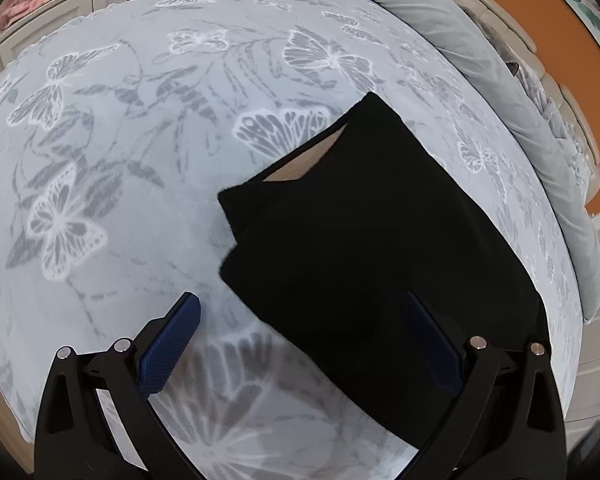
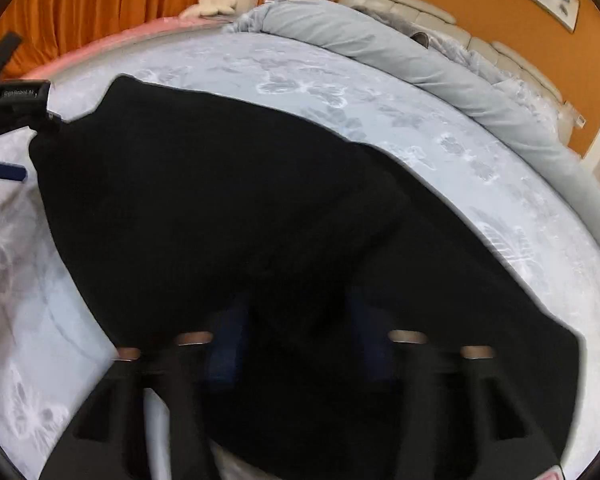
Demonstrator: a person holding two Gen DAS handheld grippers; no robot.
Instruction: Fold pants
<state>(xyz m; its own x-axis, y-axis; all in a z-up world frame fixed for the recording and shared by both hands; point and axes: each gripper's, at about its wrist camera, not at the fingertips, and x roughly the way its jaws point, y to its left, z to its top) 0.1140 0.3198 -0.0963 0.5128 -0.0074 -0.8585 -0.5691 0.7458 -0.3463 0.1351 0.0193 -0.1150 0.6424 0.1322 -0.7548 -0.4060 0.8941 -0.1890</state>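
Black pants (image 1: 372,232) lying partly folded near the bed (image 1: 140,128) edge. Left gripper (image 1: 308,344) jaws wide apart, straddling the pants' corner; right gripper (image 2: 296,344) blurred, jaw state unclear. Pinch both hem corners, lift evenly.

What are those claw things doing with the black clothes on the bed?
A person is folding black pants on a bed with a butterfly blanket, using a handheld gripper in each hand. The left gripper is open at the pants' edge, with one finger over the cloth. The right gripper is right at the pants, but blur hides whether it is gripping.
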